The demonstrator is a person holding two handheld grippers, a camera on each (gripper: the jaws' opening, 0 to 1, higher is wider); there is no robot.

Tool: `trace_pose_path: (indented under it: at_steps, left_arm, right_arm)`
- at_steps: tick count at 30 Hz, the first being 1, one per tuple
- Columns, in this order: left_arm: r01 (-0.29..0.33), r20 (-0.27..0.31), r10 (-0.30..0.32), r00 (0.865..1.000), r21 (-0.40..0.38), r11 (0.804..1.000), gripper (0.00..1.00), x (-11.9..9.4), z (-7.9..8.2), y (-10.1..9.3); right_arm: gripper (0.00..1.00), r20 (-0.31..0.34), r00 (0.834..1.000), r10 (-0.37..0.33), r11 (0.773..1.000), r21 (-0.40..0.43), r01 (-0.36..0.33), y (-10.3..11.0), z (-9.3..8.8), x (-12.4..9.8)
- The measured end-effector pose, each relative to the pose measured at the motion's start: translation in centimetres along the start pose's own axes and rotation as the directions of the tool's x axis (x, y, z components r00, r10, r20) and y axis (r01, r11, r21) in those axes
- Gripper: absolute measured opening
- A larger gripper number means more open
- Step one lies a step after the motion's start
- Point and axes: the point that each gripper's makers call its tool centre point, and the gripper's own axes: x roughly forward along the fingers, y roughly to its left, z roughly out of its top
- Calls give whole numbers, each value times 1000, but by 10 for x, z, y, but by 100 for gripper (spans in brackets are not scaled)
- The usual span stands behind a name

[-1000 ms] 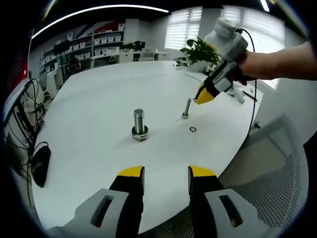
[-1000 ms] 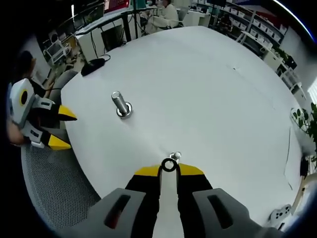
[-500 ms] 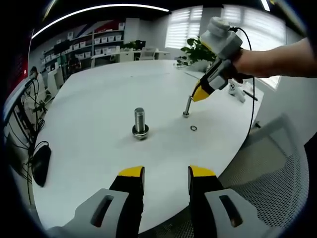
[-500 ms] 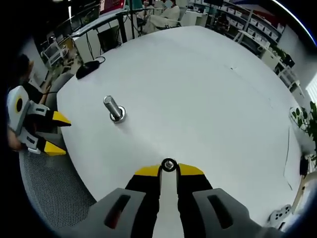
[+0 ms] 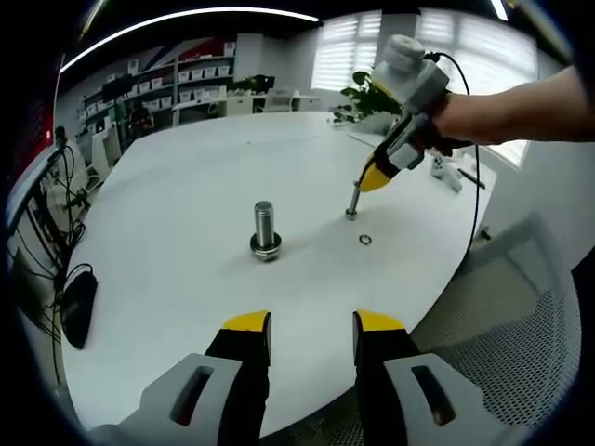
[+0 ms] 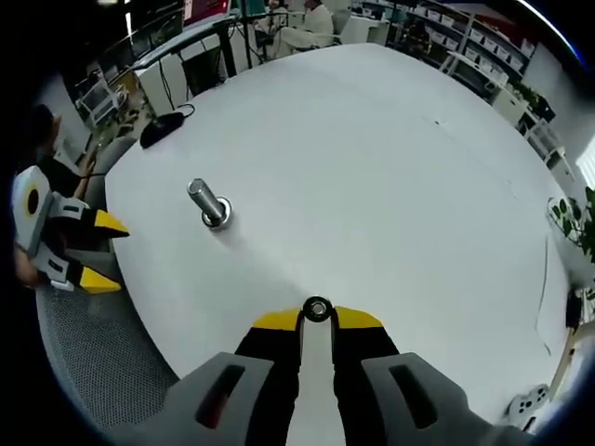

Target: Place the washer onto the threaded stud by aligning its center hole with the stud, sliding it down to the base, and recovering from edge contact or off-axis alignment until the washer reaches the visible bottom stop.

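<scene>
White oval table point(image 5: 177, 186) in an open office, shelving and blinds behind, mesh chair point(image 5: 507, 307) at the near edge.

Left tongs point(image 5: 311, 323): jaws spread, nothing between them, hovering low over the near table edge, pointing across the table. In the right gripper view they sit off the table's left edge point(image 6: 98, 251), over the chair mesh.

Right tongs point(image 6: 317, 318): jaws pressed together, pinching the washer point(image 6: 317, 308) at the yellow tips, washer's hole facing the camera. In the left gripper view the right tongs point(image 5: 372, 178) come in from the upper right, angled down and left, a bare forearm and hand point(image 5: 446, 125) behind the grip, tips right at the top of the thin threaded stud point(image 5: 352, 200). Cannot tell whether the washer is over the stud or just touching its top.

Thin stud stands upright on the table. A second small washer point(image 5: 364, 240) lies flat just beside its base, towards the near edge. Thick bolt point(image 5: 264, 227) stands upright well to the left, on a wide ring at its foot. Black mouse point(image 5: 74, 307) near the table's left edge.
</scene>
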Motion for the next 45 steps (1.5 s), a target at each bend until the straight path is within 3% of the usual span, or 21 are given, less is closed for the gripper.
trace_pose_path:
  at_steps: [23,45]
  left_arm:
    - [-3,1,3,1000,-2,1000,33,0,-1,0]
    - [-2,1,2,1000,-4,1000,33,1,-1,0]
  right_arm:
    - [12,-124,992,18,999,-32,-22,-2,-21,33]
    - [17,-126,991,36,999,-17,-38,4,-40,33]
